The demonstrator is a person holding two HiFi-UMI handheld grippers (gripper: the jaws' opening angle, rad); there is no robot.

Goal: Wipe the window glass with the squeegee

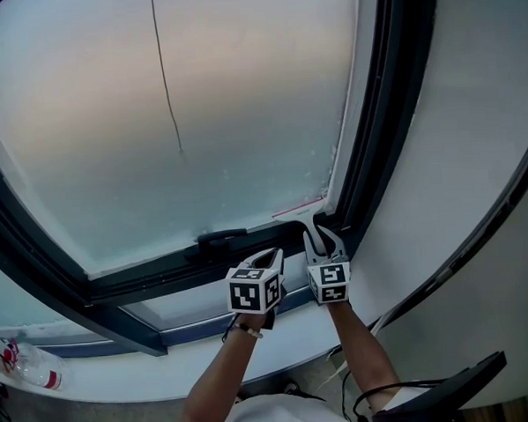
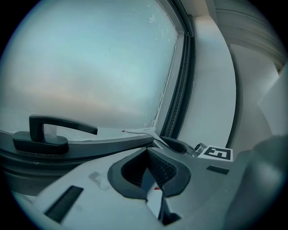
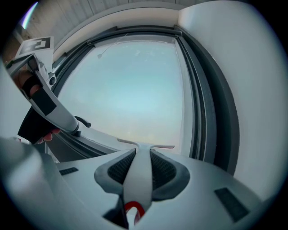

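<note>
Right gripper [image 3: 140, 167], jaws clamped on the handle of the white squeegee [image 1: 305, 214]; its blade lies at the lower right corner of the window glass [image 1: 179, 104], beside the frame. Left gripper [image 2: 150, 168], jaws together on nothing, hovers near the window handle [image 1: 219, 238]. Likely best practice: blade flat on the pane, even pressure, overlapping strokes. Count: two grippers, one squeegee, one window handle, one plastic bottle [image 1: 25, 364] on the sill.
</note>
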